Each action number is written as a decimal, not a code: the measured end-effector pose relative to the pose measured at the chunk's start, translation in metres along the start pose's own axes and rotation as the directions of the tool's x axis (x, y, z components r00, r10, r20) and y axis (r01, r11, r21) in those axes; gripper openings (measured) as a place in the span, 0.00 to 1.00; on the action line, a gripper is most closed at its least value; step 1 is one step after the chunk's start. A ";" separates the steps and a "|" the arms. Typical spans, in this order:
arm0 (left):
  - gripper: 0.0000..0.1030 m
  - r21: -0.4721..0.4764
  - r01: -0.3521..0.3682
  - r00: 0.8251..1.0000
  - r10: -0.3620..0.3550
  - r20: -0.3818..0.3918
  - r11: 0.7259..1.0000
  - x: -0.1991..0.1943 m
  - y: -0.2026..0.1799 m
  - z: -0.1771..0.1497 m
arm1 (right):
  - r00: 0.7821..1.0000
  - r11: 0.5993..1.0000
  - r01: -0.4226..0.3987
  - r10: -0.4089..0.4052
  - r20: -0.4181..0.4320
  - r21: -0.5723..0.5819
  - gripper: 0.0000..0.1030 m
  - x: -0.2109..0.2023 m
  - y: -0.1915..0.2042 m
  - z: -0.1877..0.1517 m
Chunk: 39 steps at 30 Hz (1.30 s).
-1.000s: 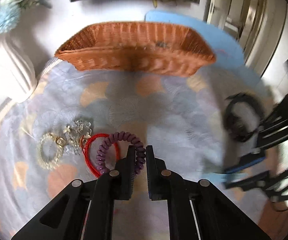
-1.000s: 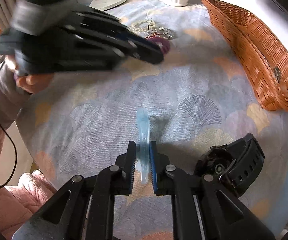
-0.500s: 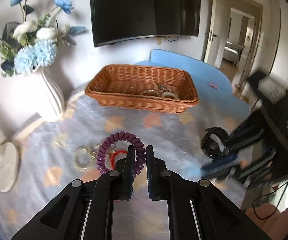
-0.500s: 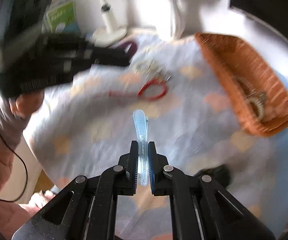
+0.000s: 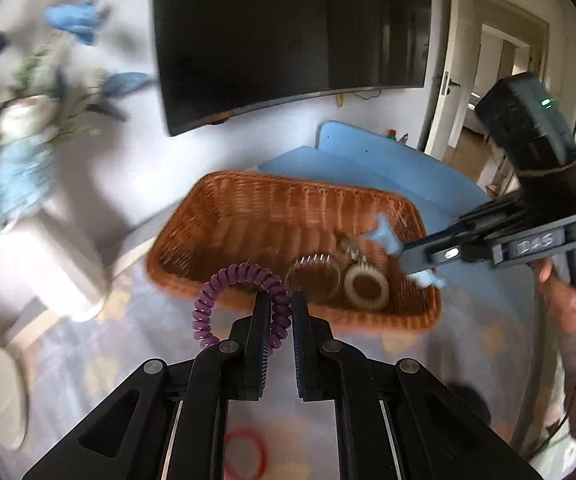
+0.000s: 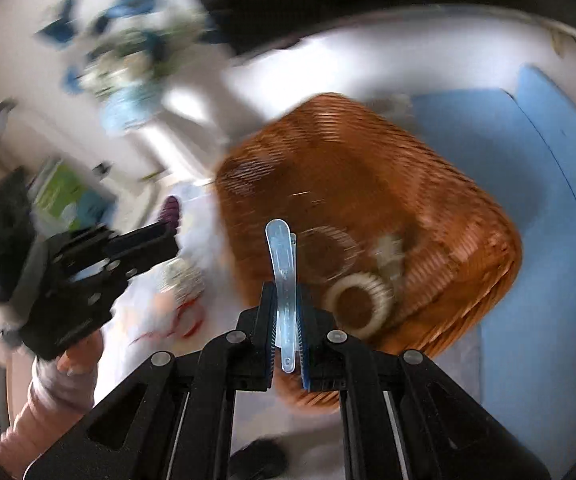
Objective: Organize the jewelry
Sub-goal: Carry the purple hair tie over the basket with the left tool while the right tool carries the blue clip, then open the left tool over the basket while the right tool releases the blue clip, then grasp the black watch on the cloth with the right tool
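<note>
My left gripper is shut on a purple spiral hair tie, held in the air just short of the near rim of the brown wicker basket. In the right wrist view my right gripper is shut on a clear light-blue hair clip, which hangs over the wicker basket. That clip and the right gripper also show from the left wrist, above the basket's right end. Beaded bracelets lie inside the basket. A red loop bracelet lies on the patterned cloth below my left gripper.
A white vase of blue and white flowers stands left of the basket. A dark screen hangs on the wall behind. A blue chair sits beyond the basket. A black watch lies on the cloth near the front edge.
Both grippers rose from the cloth and swung toward the basket, the left carrying the purple hair tie, the right carrying the blue clip. The right one also rolled.
</note>
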<state>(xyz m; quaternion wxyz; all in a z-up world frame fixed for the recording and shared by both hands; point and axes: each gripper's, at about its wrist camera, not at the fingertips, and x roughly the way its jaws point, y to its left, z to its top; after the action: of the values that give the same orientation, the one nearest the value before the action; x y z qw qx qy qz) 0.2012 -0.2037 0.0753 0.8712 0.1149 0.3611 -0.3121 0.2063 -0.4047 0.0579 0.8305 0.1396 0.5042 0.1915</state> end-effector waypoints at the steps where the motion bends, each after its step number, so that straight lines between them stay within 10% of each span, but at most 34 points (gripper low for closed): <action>1: 0.10 -0.003 0.004 1.000 -0.004 -0.009 1.000 0.012 -0.002 0.008 | 1.000 1.000 0.003 -0.003 -0.012 0.028 0.10 0.011 -0.010 0.005; 17: 0.11 -0.136 0.028 0.994 -0.043 -0.105 0.990 0.121 0.017 0.042 | 0.998 0.994 0.060 -0.060 0.001 0.087 0.15 0.058 -0.038 0.051; 39: 0.24 -0.229 -0.060 0.998 0.059 -0.009 0.972 -0.068 0.059 -0.058 | 0.993 0.999 0.031 -0.029 0.118 -0.021 0.29 -0.048 0.051 -0.065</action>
<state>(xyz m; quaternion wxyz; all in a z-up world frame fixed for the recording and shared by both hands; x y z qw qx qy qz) 0.1688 -0.1019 0.0798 0.8873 0.0248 0.3919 -0.2421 0.1198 -0.3793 0.0879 0.8630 0.1335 0.4543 0.1762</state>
